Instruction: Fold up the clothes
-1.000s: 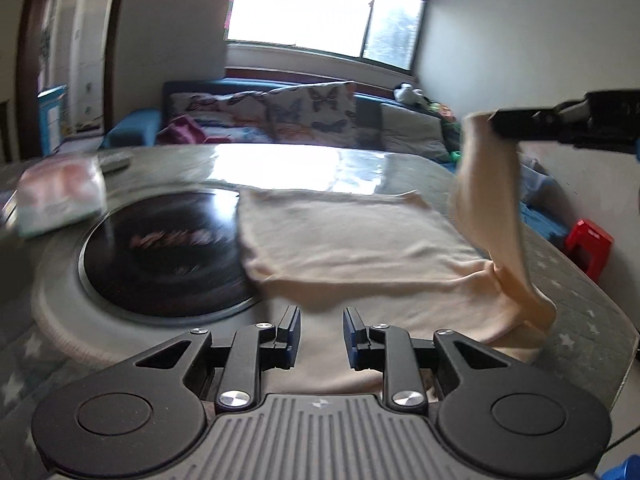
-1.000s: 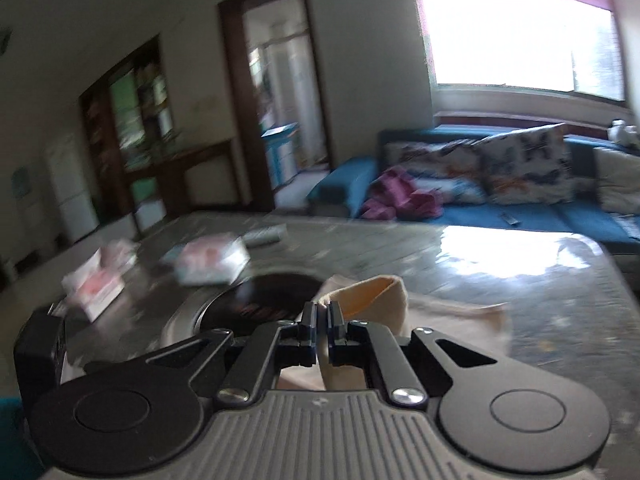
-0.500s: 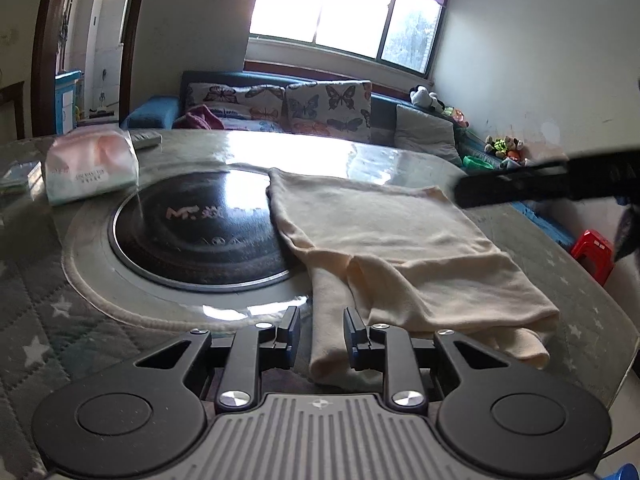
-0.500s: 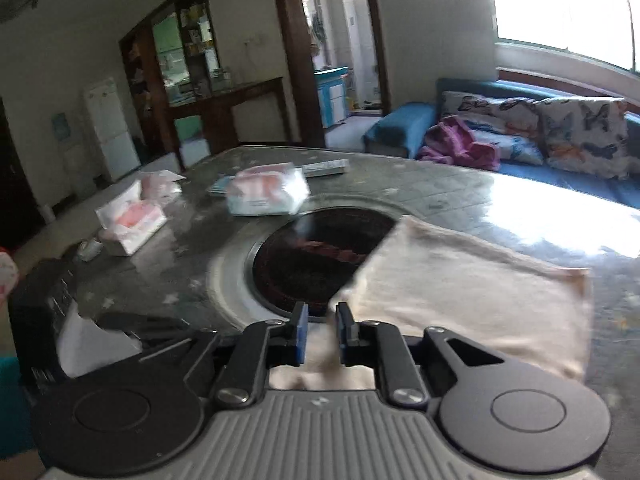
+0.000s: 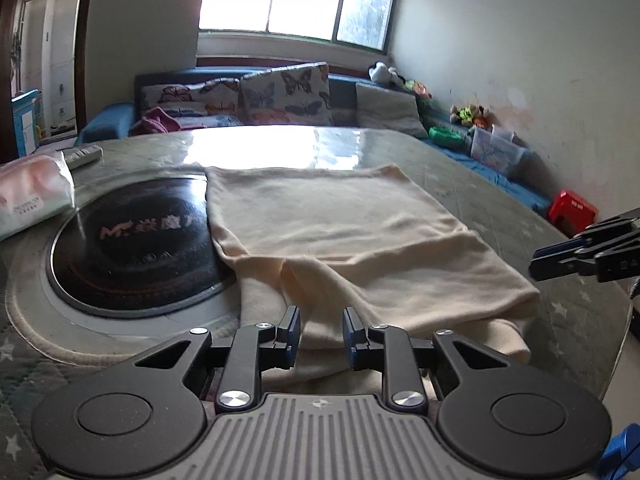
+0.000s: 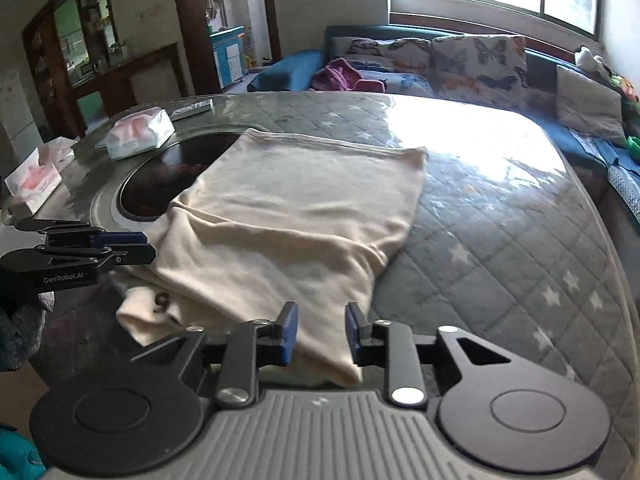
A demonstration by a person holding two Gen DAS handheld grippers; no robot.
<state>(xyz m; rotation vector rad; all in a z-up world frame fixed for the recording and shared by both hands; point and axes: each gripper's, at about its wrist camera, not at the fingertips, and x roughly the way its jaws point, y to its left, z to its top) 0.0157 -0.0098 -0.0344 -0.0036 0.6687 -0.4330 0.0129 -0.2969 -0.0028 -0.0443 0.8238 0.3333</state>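
Cream garment (image 6: 288, 216) lies folded; left gripper (image 5: 320, 334) spread, right gripper (image 6: 318, 334) just opening over it

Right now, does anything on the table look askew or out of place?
Yes. The cream garment lies partly over the black cooktop disc set in the table, and its near edge is bunched and uneven, with a loose flap sticking out toward the left gripper.
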